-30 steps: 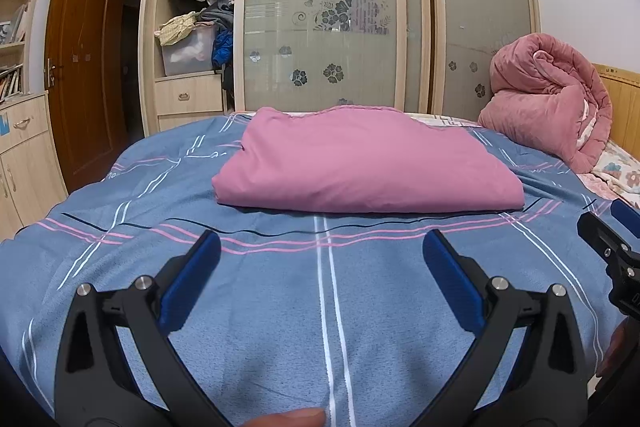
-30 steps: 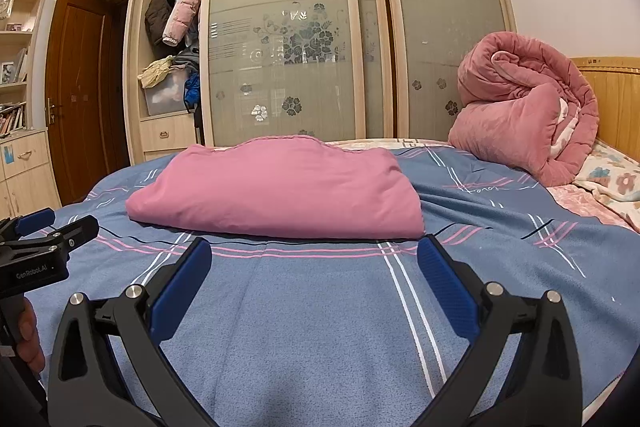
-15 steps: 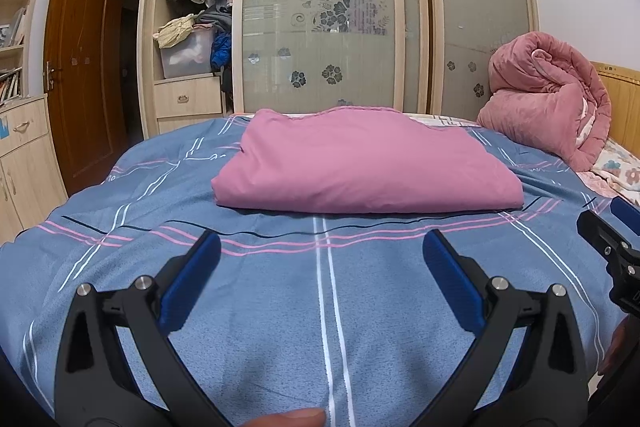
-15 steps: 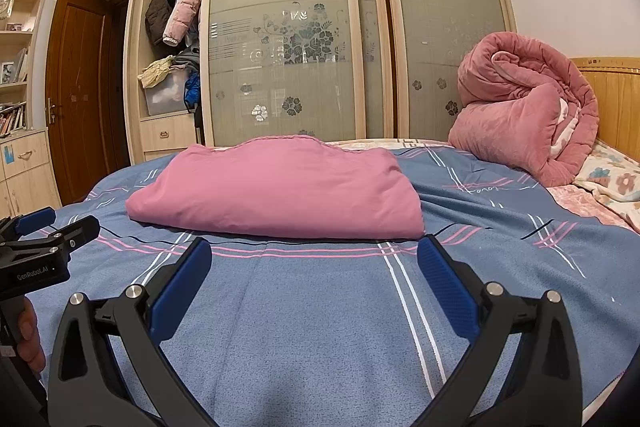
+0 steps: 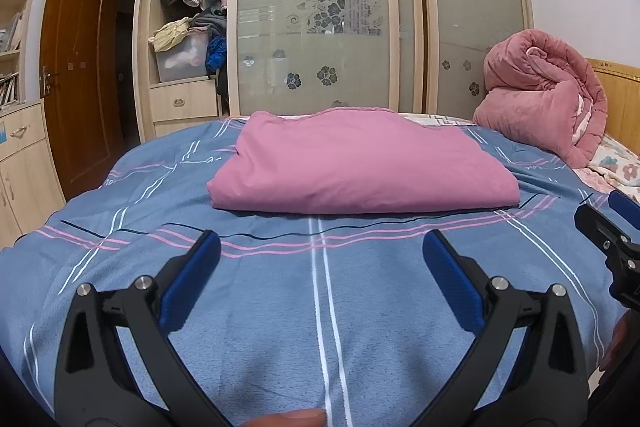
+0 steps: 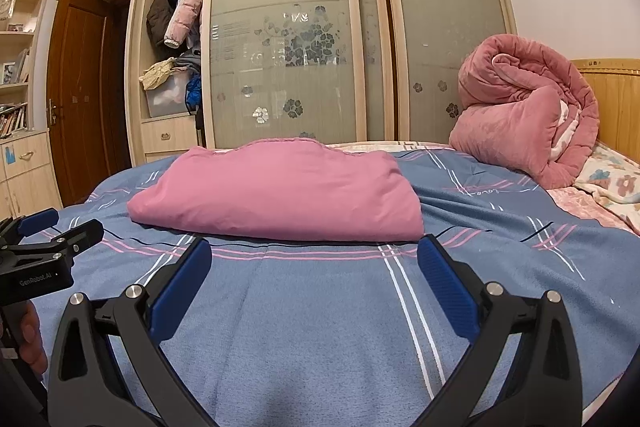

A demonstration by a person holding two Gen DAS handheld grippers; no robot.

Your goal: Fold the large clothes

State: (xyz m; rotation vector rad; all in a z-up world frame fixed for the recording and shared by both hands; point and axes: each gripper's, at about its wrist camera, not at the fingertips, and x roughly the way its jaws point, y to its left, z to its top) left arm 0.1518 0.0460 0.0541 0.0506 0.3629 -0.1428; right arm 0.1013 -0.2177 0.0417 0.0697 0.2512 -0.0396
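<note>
One pink garment lies folded into a neat, thick rectangle in the middle of a bed covered in blue striped bedding, with its long edge towards the two handheld grippers that hover low over the near side of the mattress. The left gripper and the right gripper both stand with their blue-padded jaws spread wide and nothing between them, neither touching the cloth, which rests well clear of the fingertips. From where things lie, the folding looks finished or nearly so: the edges appear squared, no sleeve or hem trails loose, and what may remain is at most one more halving or a final smoothing, though that is a judgement and not something shown. No second piece of laundry waits on the blue cover. The count, as seen from both wrist views: one folded pink garment, two grippers, one rolled pink quilt propped against the wooden headboard at the far right, and one wardrobe with frosted sliding doors, its left bay open on hanging jackets and a storage box.
</note>
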